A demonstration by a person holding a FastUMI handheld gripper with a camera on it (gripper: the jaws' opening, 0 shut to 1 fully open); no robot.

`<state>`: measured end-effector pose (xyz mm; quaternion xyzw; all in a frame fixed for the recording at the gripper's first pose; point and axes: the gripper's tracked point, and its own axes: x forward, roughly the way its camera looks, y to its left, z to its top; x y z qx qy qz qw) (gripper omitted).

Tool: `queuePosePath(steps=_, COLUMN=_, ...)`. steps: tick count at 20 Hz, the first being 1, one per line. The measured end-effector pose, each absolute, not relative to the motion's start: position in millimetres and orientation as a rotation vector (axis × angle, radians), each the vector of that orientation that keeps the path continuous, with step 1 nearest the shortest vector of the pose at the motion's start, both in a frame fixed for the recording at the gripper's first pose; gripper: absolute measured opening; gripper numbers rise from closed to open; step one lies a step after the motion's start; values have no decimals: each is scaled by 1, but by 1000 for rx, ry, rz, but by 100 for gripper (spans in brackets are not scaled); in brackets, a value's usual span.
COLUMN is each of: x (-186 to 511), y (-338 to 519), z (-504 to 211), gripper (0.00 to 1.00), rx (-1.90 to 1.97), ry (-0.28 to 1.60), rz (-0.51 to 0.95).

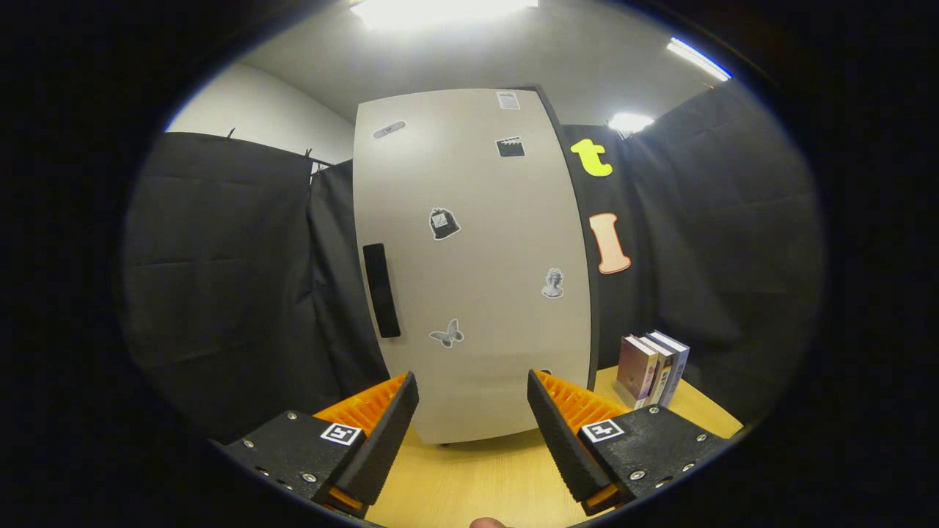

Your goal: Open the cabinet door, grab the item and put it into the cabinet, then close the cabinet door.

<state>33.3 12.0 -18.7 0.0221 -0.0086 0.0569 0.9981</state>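
Cabinet (473, 264) door shut, gripper (473, 411) spread wide and empty in front of it.

Cabinet stands on the wooden table (499, 484), dark vertical handle (381, 290) on the door's left side, stickers (444, 224) scattered over the door, print too small to read. A few books (651, 369) stand upright on the table just right of the cabinet, beyond the right finger, spines unreadable. Nothing sits between fingers and door; fingers touch nothing, bare tabletop in the gap. Black cloth walls (242, 279) either side.
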Motion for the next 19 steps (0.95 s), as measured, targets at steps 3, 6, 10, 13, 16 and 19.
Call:
queuePosePath(steps=3, x=33, y=11, z=-17, gripper=93, rx=51, ry=-17, rz=110)
queuePosePath(steps=6, x=34, y=11, z=-17, gripper=93, rx=49, ry=-19, rz=113)
queuePosePath(steps=10, x=32, y=14, z=-18, gripper=93, rx=41, ry=-16, rz=116)
queuePosePath(steps=13, x=32, y=15, z=-18, gripper=93, rx=39, ry=-15, rz=116)
queuePosePath(steps=16, x=34, y=15, z=-19, gripper=93, rx=36, ry=-14, rz=113)
queuePosePath(steps=19, x=33, y=16, z=-17, gripper=93, rx=38, ry=-14, rz=113)
